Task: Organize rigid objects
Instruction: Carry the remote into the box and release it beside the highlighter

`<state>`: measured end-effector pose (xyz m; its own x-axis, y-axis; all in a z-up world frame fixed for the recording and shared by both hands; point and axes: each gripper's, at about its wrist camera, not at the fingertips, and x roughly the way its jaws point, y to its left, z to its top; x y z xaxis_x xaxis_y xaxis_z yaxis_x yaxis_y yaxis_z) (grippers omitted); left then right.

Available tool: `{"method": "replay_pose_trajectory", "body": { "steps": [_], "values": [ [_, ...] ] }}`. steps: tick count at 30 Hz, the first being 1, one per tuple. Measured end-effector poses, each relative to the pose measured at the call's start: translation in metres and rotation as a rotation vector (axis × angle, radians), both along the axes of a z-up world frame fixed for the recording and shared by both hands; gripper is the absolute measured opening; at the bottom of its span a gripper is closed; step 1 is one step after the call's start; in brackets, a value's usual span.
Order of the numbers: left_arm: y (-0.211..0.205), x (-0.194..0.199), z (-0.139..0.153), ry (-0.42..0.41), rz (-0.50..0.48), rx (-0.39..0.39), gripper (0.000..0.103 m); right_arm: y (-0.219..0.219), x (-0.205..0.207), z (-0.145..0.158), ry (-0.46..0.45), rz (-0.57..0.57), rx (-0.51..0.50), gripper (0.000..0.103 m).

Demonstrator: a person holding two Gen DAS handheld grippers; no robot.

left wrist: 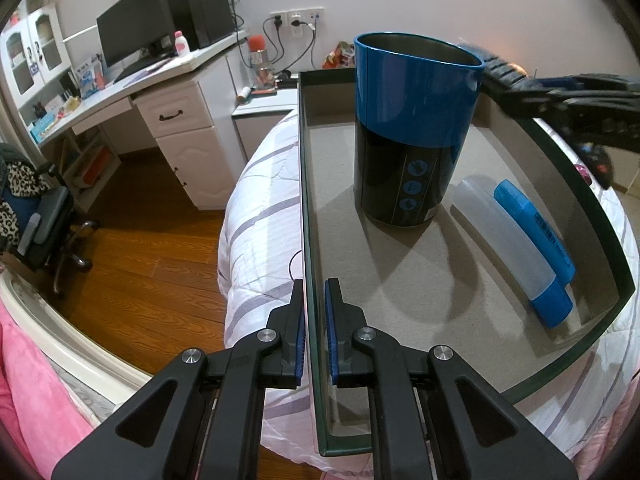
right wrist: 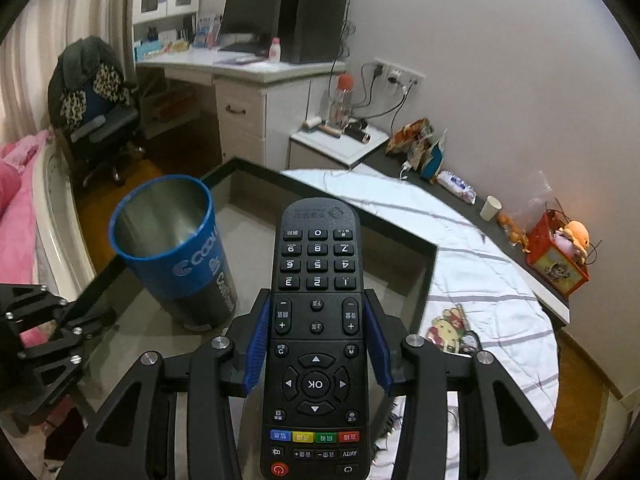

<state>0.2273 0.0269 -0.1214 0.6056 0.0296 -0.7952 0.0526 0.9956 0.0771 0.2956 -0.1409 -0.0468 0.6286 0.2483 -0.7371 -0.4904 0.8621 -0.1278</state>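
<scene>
A dark-rimmed tray (left wrist: 303,160) with a grey floor lies on the bed. My left gripper (left wrist: 315,284) is shut on its near-left wall, one blue pad on each side. In the tray a blue-and-black can (left wrist: 408,128) stands upright and open, with nothing visible inside it. To its right lie a translucent bottle with a blue cap (left wrist: 508,240) and a blue container (left wrist: 536,228). My right gripper (right wrist: 316,294) is shut on a black remote control (right wrist: 316,384), held lengthwise above the tray (right wrist: 430,272), right of the can (right wrist: 168,240). In the left wrist view it (left wrist: 520,80) shows blurred behind the can.
A white quilt with grey stripes (left wrist: 260,220) covers the bed under the tray. Left of it are wood floor, a white desk (left wrist: 172,120) with a monitor, and an office chair (left wrist: 36,216). A dark ledge (right wrist: 500,232) along the wall carries snack bags, a paper cup and a red box.
</scene>
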Motion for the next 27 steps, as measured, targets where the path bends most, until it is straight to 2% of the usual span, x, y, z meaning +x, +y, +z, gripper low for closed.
{"method": "replay_pose_trajectory", "body": {
  "steps": [9, 16, 27],
  "values": [
    [-0.001, 0.004, -0.001, 0.003, -0.002, 0.001, 0.007, 0.009, 0.022, -0.032, 0.083, -0.007, -0.103, 0.044],
    [0.000, 0.004, -0.001, 0.005, -0.002, 0.000, 0.007, 0.012, 0.029, -0.043, 0.113, -0.035, -0.176, 0.044],
    [0.001, 0.006, -0.001, 0.008, -0.003, -0.001, 0.007, 0.006, 0.036, -0.046, 0.151, -0.064, -0.194, 0.045]
  ]
}}
